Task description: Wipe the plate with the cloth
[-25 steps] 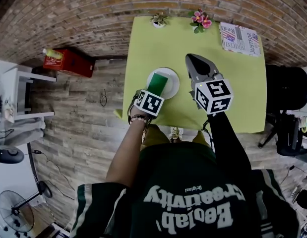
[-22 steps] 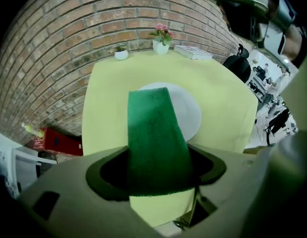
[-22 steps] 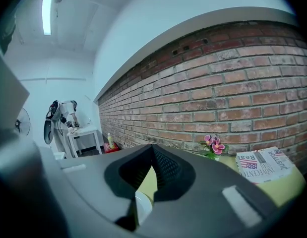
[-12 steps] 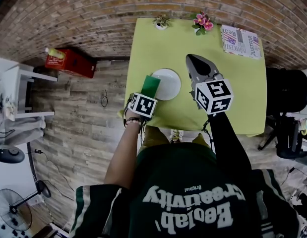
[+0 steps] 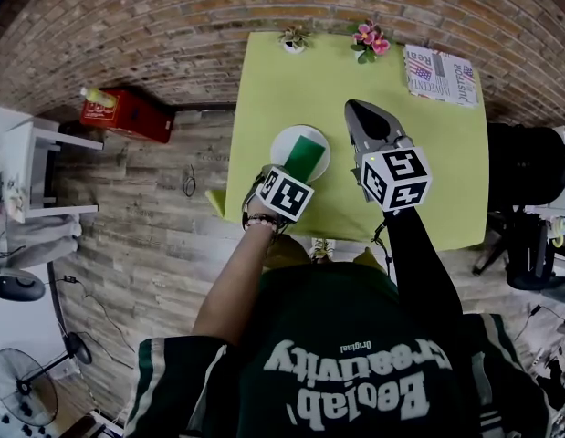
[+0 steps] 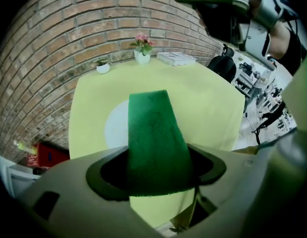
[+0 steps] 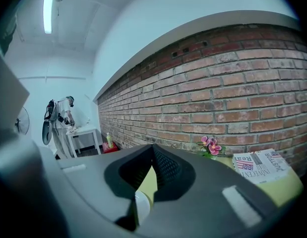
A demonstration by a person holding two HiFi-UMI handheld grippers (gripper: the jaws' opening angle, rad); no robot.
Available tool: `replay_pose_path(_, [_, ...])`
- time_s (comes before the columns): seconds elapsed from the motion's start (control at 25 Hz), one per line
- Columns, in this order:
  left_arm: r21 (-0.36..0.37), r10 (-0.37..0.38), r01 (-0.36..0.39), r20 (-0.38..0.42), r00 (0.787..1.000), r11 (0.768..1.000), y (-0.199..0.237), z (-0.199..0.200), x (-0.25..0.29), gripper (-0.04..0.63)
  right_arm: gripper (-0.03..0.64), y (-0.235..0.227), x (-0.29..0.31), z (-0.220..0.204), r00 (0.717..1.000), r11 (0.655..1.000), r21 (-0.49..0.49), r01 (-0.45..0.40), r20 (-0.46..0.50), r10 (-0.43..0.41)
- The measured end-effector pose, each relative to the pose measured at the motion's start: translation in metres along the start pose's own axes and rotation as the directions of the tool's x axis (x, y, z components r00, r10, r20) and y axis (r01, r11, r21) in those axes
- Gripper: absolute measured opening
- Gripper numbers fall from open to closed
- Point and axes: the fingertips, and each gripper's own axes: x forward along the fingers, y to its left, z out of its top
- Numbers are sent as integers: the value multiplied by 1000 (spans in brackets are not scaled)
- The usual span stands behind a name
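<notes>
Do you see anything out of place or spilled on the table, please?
Nothing stands out: the round white plate sits flat on the yellow-green table, with the green cloth in the left gripper over it.

Round white plate (image 5: 282, 144), lying flat on the yellow-green table (image 5: 264, 80), toward the table's near left part. Green cloth (image 5: 306, 156), a long flat strip of napped fabric, is held out over the plate's middle. Its near end is clamped between the jaws of the left gripper (image 6: 156, 177). Its squared far end is pointed toward the plate's far rim. Contact between cloth and plate cannot be determined.
</notes>
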Motion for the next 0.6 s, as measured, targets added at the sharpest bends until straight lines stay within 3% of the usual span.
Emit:
replay_pose_path(0.28, [67,-39,44,-79,996,997,-29,-9,27,350,14,-7,-5,-3,1000,1000,8,17,-4,-17])
replay_pose_path(0.6, [57,-29,33,-73,997,998,-27,-7,26,350,14,-7,-6,-4,1000,1000,6,11,-2,-11])
